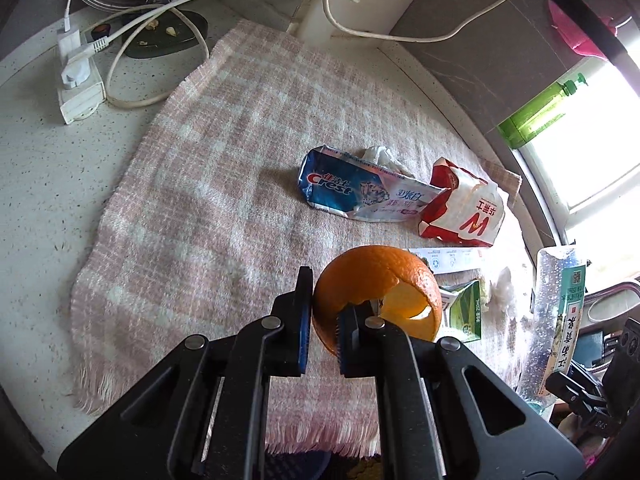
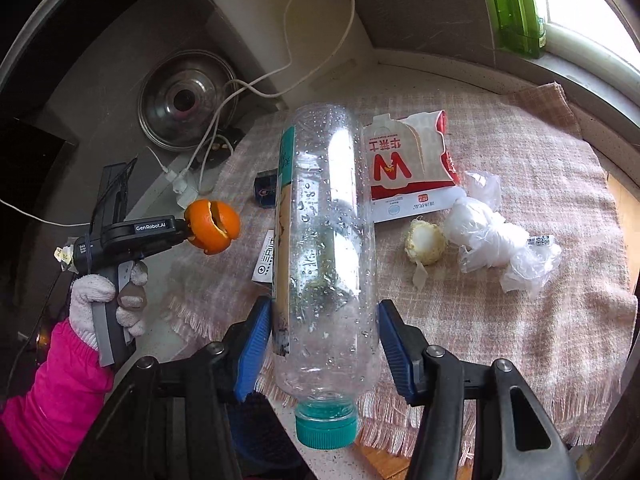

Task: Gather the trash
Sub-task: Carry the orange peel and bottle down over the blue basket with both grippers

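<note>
Cloth [image 1: 208,184]: pink/white check. Peel [image 1: 372,280]: orange. Toothpaste box [image 1: 360,190]: blue/white. Paper bag [image 2: 412,164]: red/white, red "W". Bottle [image 2: 332,240]: clear, teal cap. Worktop [image 1: 36,184]: white w/ dark specks. Sleeve [image 2: 52,392]: hot pink. Tool pads [image 2: 252,344]: blue.

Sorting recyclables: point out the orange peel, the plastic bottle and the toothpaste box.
orange peel [image 1: 372,276]: left wrist view, outer rind.
plastic bottle [image 2: 326,240]: right wrist view, clear body.
toothpaste box [image 1: 352,188]: left wrist view, printed face.
</note>
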`<state>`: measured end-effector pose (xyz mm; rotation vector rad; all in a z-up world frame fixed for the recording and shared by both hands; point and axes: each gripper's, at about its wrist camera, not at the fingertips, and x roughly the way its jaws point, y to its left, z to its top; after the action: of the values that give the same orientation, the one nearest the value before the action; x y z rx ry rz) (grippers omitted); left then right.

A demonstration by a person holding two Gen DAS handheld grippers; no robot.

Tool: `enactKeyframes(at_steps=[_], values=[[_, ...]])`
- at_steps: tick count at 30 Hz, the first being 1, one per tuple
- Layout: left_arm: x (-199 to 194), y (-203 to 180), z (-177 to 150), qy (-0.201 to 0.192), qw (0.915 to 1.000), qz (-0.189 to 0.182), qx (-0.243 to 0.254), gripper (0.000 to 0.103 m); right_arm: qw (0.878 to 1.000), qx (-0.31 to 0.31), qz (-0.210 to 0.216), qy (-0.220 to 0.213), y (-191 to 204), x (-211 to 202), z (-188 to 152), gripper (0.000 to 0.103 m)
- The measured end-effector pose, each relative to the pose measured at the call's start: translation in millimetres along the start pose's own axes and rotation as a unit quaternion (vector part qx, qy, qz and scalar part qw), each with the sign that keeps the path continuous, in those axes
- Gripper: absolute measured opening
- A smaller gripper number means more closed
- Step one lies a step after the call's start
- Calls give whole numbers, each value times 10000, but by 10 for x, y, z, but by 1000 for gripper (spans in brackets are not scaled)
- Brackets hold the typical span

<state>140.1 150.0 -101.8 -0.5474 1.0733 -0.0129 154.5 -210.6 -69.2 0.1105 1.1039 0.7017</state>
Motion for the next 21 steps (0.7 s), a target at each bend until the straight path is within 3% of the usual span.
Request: enactKeyframes(at_steps=[11, 21], values=[[-357, -10, -571, -92, 9997, 76, 211, 8, 9996, -120, 236, -47, 287, -264, -417, 56], [-436, 2, -1348, 147, 9981, 306, 515, 8, 9974, -309, 411, 512, 574, -96, -941, 56]])
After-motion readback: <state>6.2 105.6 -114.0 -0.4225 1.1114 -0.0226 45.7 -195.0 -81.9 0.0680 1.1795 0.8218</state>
